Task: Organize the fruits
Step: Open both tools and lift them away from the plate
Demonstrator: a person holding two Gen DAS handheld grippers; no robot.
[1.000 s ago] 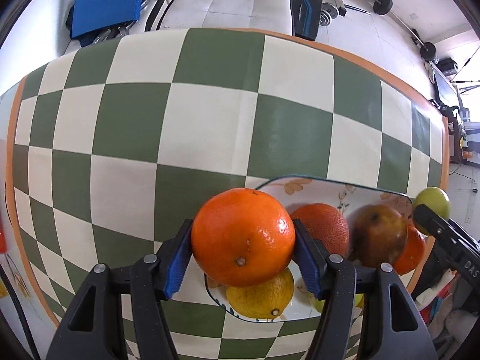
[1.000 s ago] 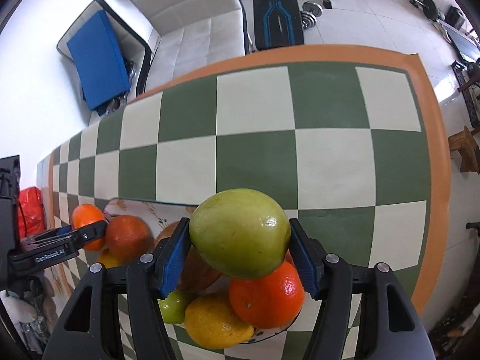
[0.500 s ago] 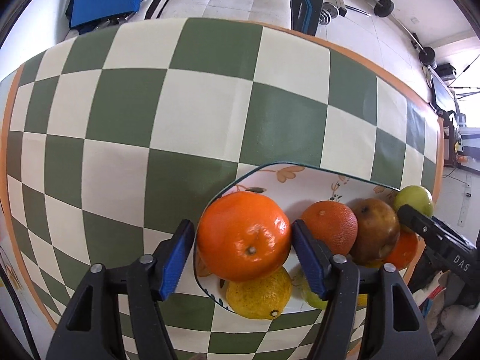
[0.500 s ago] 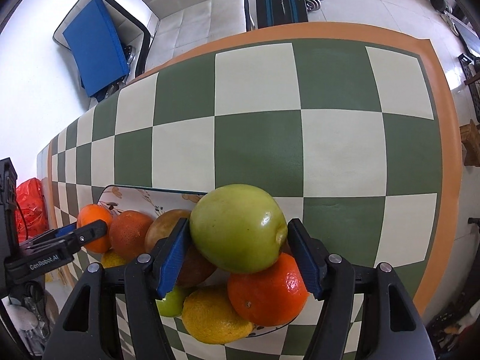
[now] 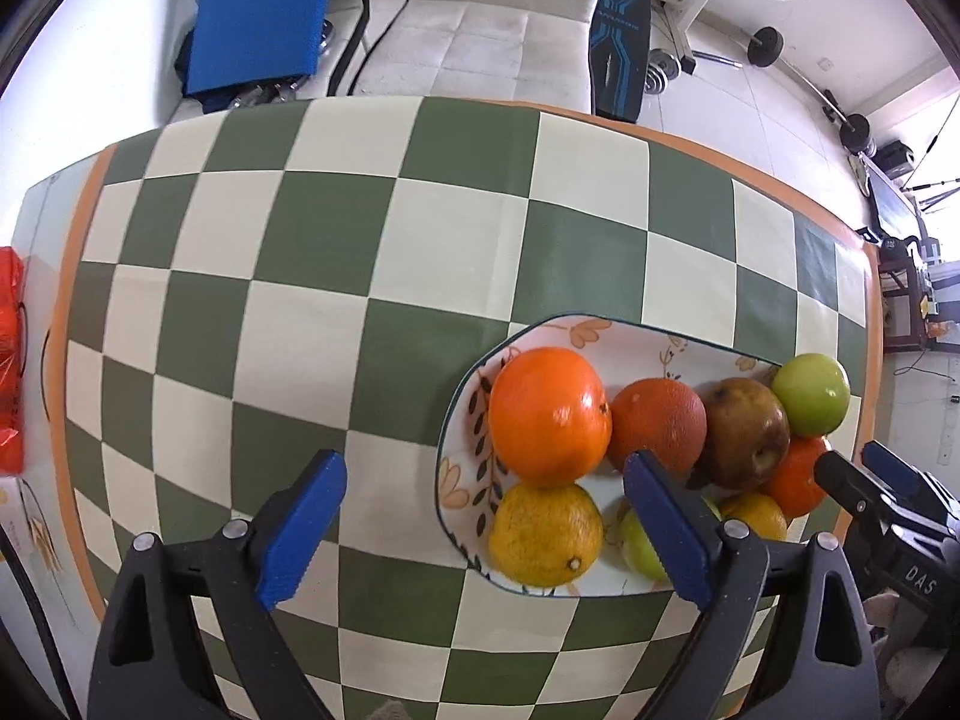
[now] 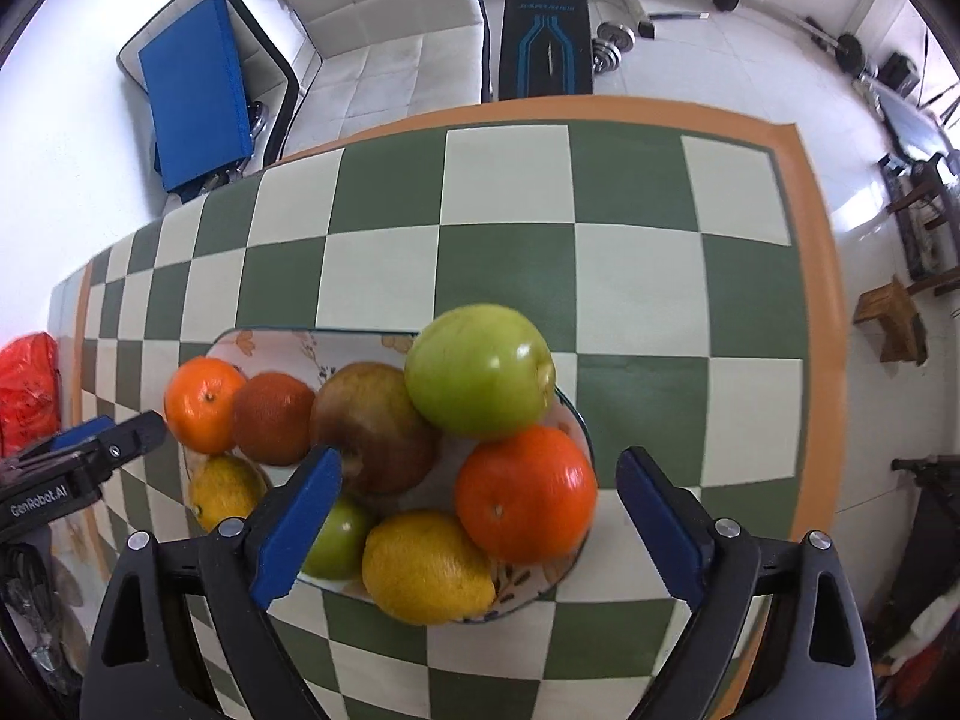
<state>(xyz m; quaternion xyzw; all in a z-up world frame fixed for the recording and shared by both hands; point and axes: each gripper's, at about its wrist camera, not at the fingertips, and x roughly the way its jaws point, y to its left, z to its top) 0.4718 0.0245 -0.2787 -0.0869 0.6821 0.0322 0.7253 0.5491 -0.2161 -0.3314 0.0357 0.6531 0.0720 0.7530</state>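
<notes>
1. Fruit sits gathered on one oval white ceramic plate with a leaf print and dark rim, which rests on the counter covered by a green-and-cream checked cloth with an orange border. All places below are given relative to this plate.
2. Left tongs: the blue-padded jaws are spread wide and grip nothing. One jaw stands over the cloth just off the plate's left end; the other stands over the plate's near edge.
3. Right tongs: the jaws are spread wide and grip nothing. They stand over the plate's right half, with fruit showing between them.
4. Plate, left end: a bright glossy orange lies there, touching a yellow lemon on its near side and a darker, dull reddish orange on its other side.
5. Plate, middle: a brown-blotched russet apple lies against the dull orange. A small green apple lies at the near edge, partly hidden by a right tong pad.
6. Plate, right end: a large round green apple sits high at the far rim, touching the russet apple and a second bright orange below it. A second yellow lemon lies at the near rim, touching that orange.
</notes>
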